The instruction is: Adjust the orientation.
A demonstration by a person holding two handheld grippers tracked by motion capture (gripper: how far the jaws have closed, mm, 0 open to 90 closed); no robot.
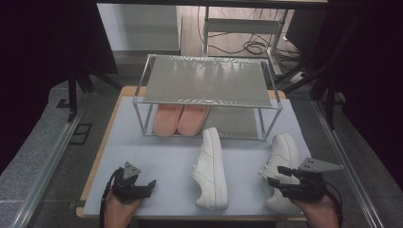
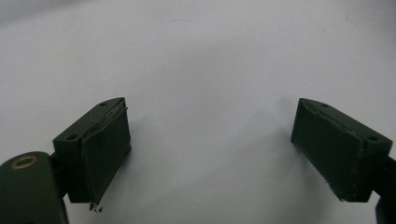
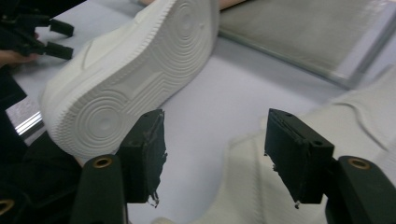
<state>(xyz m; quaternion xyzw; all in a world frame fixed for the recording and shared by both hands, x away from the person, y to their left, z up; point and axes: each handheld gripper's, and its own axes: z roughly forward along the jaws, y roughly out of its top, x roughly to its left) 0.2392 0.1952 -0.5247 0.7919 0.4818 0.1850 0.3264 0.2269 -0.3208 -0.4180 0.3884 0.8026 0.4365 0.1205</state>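
A white sneaker (image 1: 211,168) lies on its side in the middle of the grey table top (image 1: 161,156); its ribbed sole (image 3: 135,79) faces the right gripper view. A second white sneaker (image 1: 281,161) stands upright at the right. My right gripper (image 1: 278,175) hovers at this shoe's near end, jaws apart. In its own view the right gripper (image 3: 215,158) has the shoe's white upper (image 3: 252,186) under the gap, and no pad visibly presses on it. My left gripper (image 1: 148,187) rests at the front left, and in its own view the left gripper (image 2: 210,154) is open over bare table.
A two-tier metal shoe rack (image 1: 206,80) stands at the back of the table, with a pair of pink shoes (image 1: 180,118) on its lower shelf. The table's front edge is close to both hands. Dark curtains and frame rails flank the table.
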